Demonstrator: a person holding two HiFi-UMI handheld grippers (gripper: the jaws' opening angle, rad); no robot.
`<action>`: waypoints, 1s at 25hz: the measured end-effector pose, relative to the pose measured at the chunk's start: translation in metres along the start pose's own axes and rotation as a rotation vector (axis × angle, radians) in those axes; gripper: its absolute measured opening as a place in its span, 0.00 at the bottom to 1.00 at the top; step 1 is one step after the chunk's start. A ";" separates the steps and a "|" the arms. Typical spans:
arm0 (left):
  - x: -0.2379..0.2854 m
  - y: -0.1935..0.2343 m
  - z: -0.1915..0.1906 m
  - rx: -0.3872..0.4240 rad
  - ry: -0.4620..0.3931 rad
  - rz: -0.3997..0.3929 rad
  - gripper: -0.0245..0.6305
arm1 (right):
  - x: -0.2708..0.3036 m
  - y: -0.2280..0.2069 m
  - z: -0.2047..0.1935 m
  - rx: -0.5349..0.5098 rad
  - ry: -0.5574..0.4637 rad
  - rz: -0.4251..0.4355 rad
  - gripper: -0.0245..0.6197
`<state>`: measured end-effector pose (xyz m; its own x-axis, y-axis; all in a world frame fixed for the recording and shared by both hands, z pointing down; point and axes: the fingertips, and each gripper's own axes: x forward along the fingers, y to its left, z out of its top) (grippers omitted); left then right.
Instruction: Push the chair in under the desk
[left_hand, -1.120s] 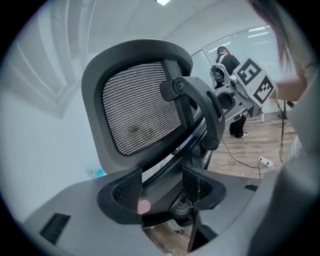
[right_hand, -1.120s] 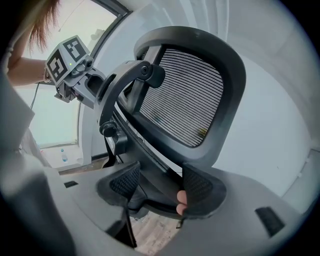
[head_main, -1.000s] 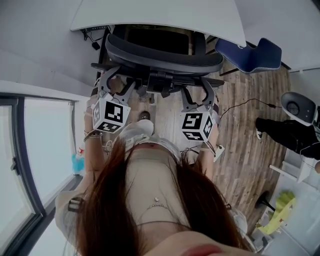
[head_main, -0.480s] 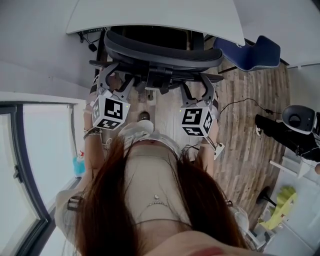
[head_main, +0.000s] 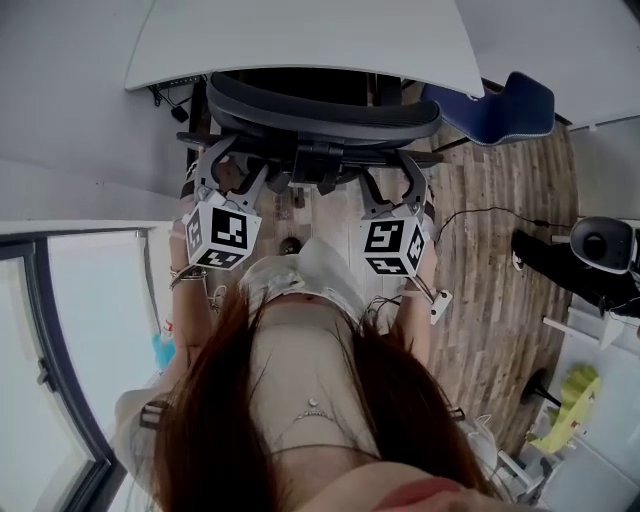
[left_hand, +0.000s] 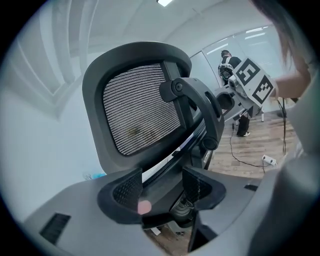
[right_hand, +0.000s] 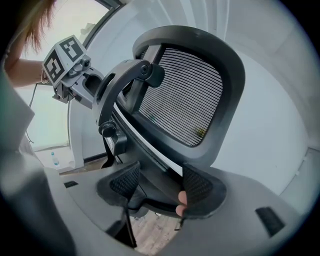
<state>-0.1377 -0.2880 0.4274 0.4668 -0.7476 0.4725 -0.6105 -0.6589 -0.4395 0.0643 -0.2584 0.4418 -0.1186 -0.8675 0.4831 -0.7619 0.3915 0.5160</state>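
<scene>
A black mesh-back office chair (head_main: 320, 108) stands with its seat under the white desk (head_main: 300, 35); only its backrest and rear frame show in the head view. My left gripper (head_main: 226, 165) is open against the left of the backrest's rear frame. My right gripper (head_main: 392, 178) is open against the right of that frame. In the left gripper view the mesh backrest (left_hand: 140, 107) rises just beyond the left gripper (left_hand: 162, 187), with the lower back bar between the jaws. The right gripper (right_hand: 160, 185) sits the same way below the backrest (right_hand: 182, 95).
A blue chair (head_main: 492, 106) stands right of the desk. A black cable (head_main: 480, 210) trails over the wood floor (head_main: 500, 300). A person in dark clothes (head_main: 575, 268) is at the far right. A wall and glass window (head_main: 80, 340) close off the left.
The chair has rolled further under the desk, and both grippers have followed it forward. The desk edge now covers more of the seat.
</scene>
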 end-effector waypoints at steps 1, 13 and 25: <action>0.000 0.001 0.000 0.001 0.001 0.001 0.41 | 0.001 -0.001 0.001 0.000 0.000 0.001 0.45; 0.022 0.015 0.002 -0.007 0.022 -0.001 0.41 | 0.025 -0.011 0.006 -0.005 0.008 0.024 0.45; 0.051 0.040 0.010 -0.010 0.042 0.003 0.41 | 0.057 -0.031 0.017 -0.010 0.001 0.027 0.45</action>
<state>-0.1316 -0.3531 0.4266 0.4381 -0.7452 0.5027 -0.6180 -0.6558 -0.4336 0.0699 -0.3255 0.4412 -0.1383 -0.8562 0.4978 -0.7523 0.4177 0.5095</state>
